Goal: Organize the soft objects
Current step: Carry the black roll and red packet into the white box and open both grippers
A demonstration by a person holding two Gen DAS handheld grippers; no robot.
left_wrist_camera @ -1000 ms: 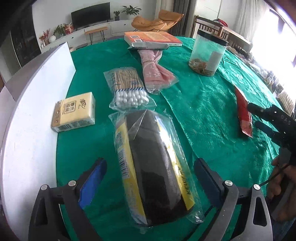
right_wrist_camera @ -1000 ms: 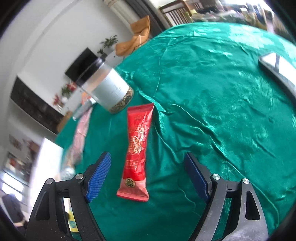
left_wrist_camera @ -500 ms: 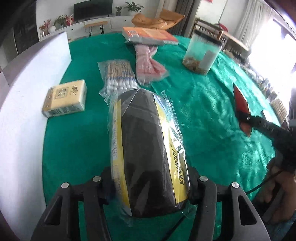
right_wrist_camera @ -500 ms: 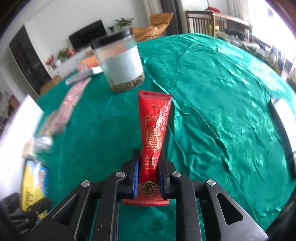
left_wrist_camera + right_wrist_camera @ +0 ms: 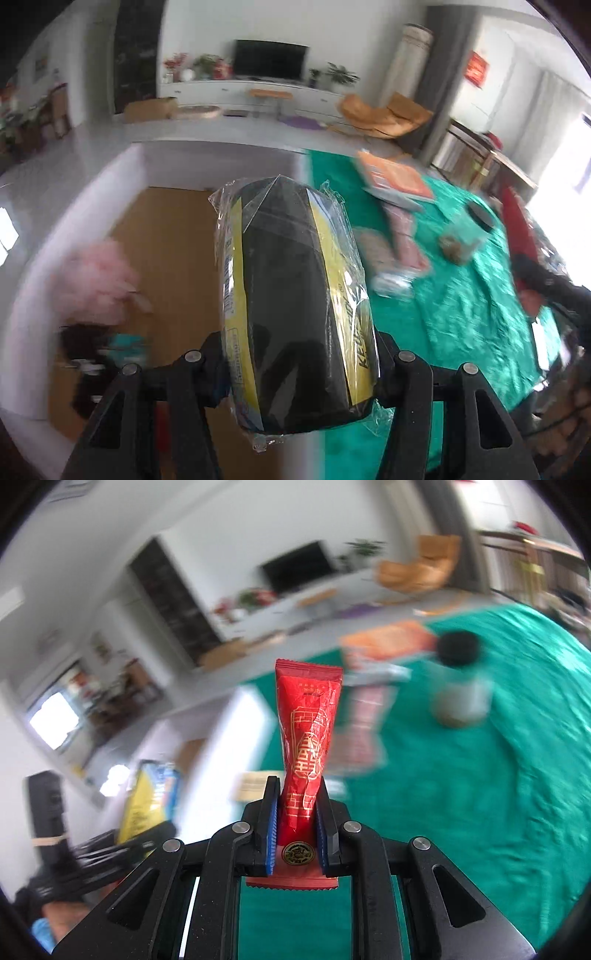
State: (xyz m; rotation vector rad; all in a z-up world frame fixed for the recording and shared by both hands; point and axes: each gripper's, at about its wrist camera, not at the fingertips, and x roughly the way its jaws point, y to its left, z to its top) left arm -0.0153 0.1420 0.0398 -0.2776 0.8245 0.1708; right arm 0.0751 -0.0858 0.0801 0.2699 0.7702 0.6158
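My left gripper (image 5: 299,350) is shut on a black and yellow soft pack in clear plastic (image 5: 291,306), held in the air over the seam between the green table and a white-walled box (image 5: 122,170) with a brown floor. A pink fluffy thing (image 5: 99,280) and a dark item (image 5: 88,343) lie in the box. My right gripper (image 5: 295,834) is shut on a red packet with gold print (image 5: 308,738), held upright above the green tablecloth (image 5: 480,812). The left gripper with the yellow pack shows at the lower left of the right wrist view (image 5: 147,801).
On the green cloth (image 5: 461,314) lie a pink wrapped item (image 5: 406,236), a bag of cotton swabs (image 5: 388,273), an orange book (image 5: 395,177) and a black-lidded jar (image 5: 465,236). The jar (image 5: 461,686) and book (image 5: 388,642) are blurred in the right wrist view.
Both grippers went from open to shut on their items, then lifted them off the table. The left one has swung left toward the white box; the right one has followed leftward.
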